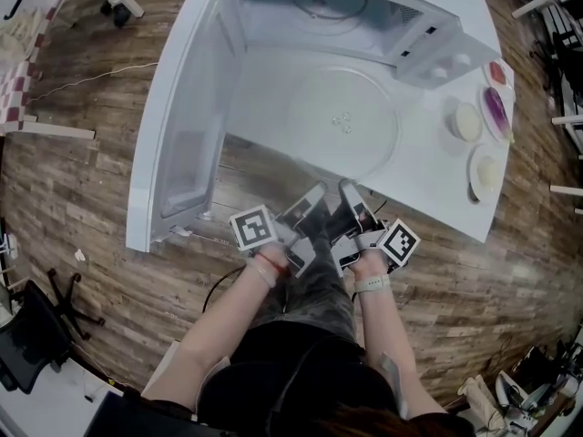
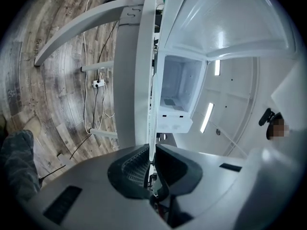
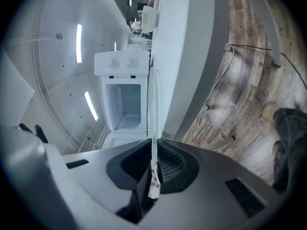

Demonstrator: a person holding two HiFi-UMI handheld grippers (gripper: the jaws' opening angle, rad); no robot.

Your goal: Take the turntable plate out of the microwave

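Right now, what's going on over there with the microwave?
A person has a gripper in each hand: the left gripper and the right gripper are both clamped on the near rim of the glass turntable plate. The plate is out of the microwave, flat over the white table in front of it; whether it rests there I can't tell. The microwave's door stands open and its cavity looks empty. Small dishes sit at the table's right end.

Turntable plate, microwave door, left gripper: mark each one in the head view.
turntable plate (image 1: 343, 121), head view, central hub of the glass.
microwave door (image 1: 182, 157), head view, inner face of the open door.
left gripper (image 1: 312, 197), head view, between its fingertips at the plate's rim.
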